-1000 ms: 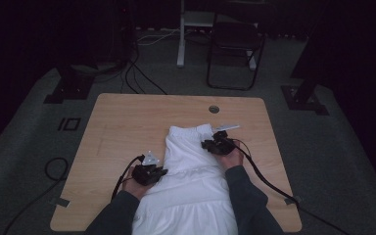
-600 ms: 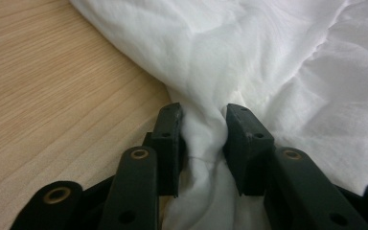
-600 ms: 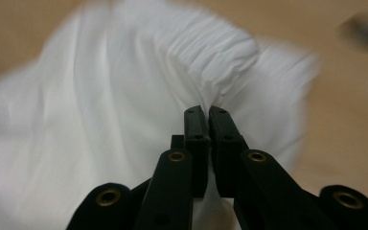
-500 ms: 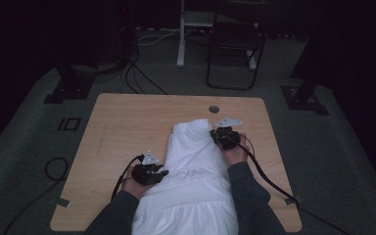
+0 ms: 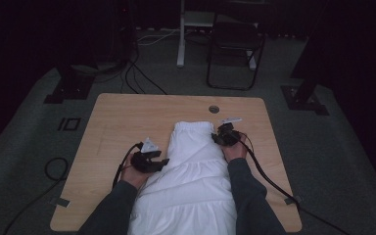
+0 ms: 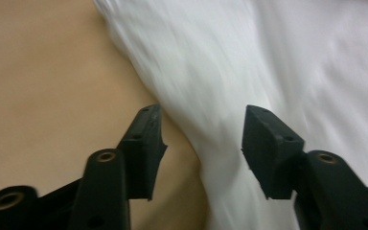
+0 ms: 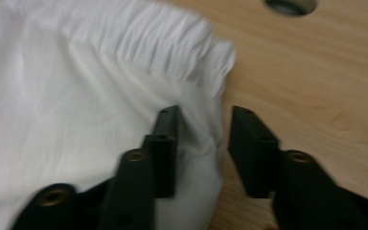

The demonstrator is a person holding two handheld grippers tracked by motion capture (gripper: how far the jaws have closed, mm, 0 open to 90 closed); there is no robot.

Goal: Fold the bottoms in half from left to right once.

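Note:
A white garment [image 5: 193,166] with a gathered waistband [image 7: 163,38] lies lengthwise on the wooden table [image 5: 127,117], waistband at the far end. My left gripper [image 5: 162,163] sits at the cloth's left edge. Its jaws have just been opening, and in the left gripper view [image 6: 203,127] they stand apart with the cloth's edge [image 6: 206,120] loose between them. My right gripper [image 5: 217,138] is at the garment's right edge, just below the waistband. Its jaws [image 7: 205,120] have just been opening too; they straddle a fold of the hem without pressing it.
A round cable hole [image 5: 214,108] is in the table beyond the waistband. Bare wood stretches left of the garment. Past the table stand a folding chair [image 5: 235,54] and a white post [image 5: 181,34]. Cables [image 5: 142,78] and stand feet lie on the floor.
Both grippers have let go of the cloth and opened. The left one lifted and moved slightly away from me; the right one shifted farther up the garment's right edge.

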